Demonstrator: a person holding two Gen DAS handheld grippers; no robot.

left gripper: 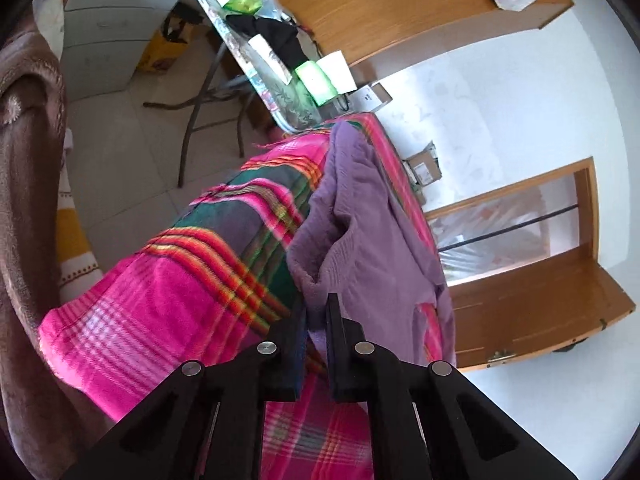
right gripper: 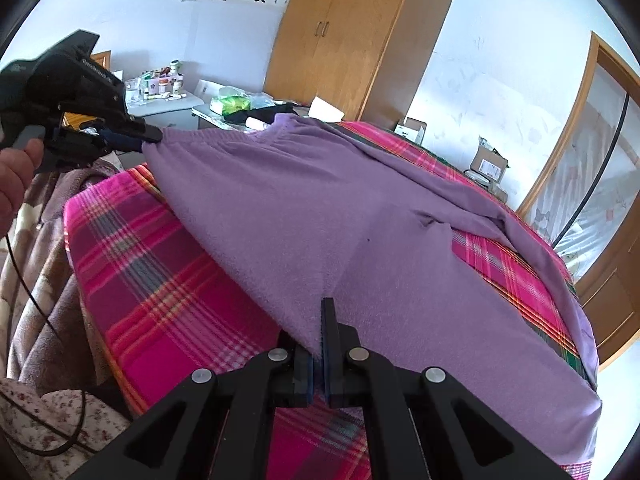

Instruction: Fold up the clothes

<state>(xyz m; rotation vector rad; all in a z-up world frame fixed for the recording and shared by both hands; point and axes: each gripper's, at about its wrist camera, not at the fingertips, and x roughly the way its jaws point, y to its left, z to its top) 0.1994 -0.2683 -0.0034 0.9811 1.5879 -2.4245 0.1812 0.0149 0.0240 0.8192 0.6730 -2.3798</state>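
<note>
Both pairs of black fingers pinch the soft purple knitted garment [right gripper: 320,216]: your right gripper [right gripper: 322,344] clamps its near edge, pads pressed together on the fabric, while your left gripper [right gripper: 150,138], held in your hand [right gripper: 16,184], nips a far corner. Between the two grips the garment stretches taut, lifted above the pink, green and orange plaid blanket [right gripper: 160,272] on the bed, its far side draped on the blanket, with a wooden wardrobe [right gripper: 352,40] behind.
</note>
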